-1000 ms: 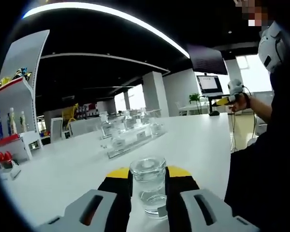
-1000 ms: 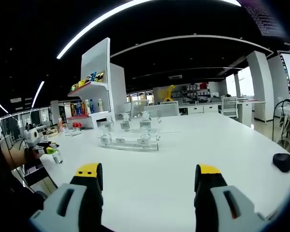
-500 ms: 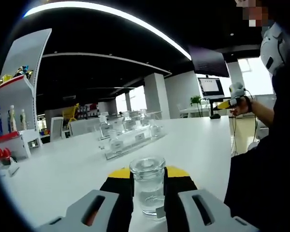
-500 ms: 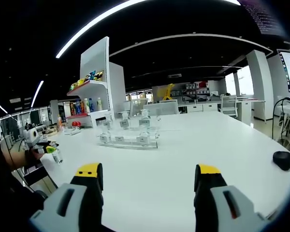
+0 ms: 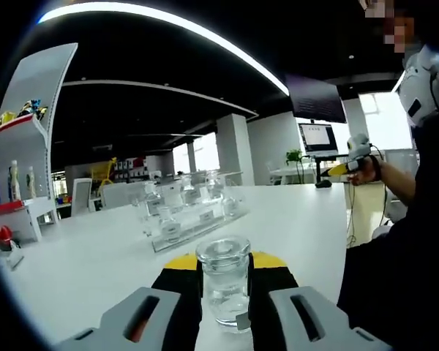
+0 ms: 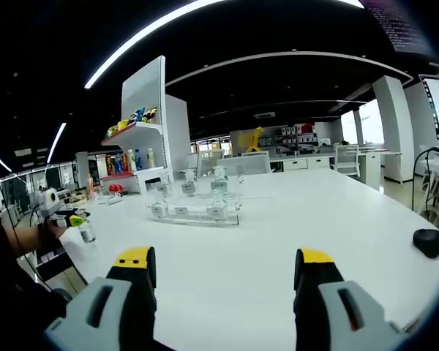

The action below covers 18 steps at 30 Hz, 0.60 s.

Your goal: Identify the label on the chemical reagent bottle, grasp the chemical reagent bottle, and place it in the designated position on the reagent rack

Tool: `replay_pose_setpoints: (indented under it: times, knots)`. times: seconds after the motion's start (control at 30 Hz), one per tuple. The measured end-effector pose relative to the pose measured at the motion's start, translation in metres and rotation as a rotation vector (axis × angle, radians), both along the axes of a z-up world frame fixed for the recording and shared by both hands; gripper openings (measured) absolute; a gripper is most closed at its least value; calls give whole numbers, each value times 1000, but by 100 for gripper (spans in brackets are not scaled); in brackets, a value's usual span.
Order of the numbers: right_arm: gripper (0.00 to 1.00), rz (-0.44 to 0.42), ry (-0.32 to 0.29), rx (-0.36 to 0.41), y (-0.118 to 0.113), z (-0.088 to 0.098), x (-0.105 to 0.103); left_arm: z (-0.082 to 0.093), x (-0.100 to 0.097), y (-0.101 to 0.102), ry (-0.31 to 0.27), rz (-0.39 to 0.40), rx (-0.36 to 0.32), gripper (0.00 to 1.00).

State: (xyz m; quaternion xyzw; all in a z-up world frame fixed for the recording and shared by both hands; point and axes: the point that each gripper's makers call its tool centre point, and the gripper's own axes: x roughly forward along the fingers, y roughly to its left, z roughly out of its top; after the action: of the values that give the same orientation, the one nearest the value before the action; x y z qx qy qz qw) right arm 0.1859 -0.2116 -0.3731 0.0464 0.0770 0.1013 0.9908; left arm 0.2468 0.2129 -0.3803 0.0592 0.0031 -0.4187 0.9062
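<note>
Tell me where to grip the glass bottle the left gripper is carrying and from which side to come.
Grip the glass bottle on its straight round body, below the wider stopper rim, coming in level from the side. It stands upright, so the rim would stop it slipping down. The left gripper already holds it this way.

A dark ceiling with a curved light strip (image 6: 154,29) spans white shelving (image 6: 143,110) and pillars (image 5: 234,146).

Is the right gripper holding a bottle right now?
No. The right gripper stands open over the bare white table; the clear bottle sits between the left gripper's jaws.
</note>
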Motion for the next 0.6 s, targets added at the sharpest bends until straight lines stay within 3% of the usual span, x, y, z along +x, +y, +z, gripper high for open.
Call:
replay_pose_setpoints:
  times: [0.23, 0.6]
  knots:
    - [74, -6, -2, 0, -2, 0, -1, 12, 1, -16, 2, -42, 2, 23]
    - [74, -8, 0, -5, -5, 1, -2, 14, -1, -50, 19, -120, 8, 23]
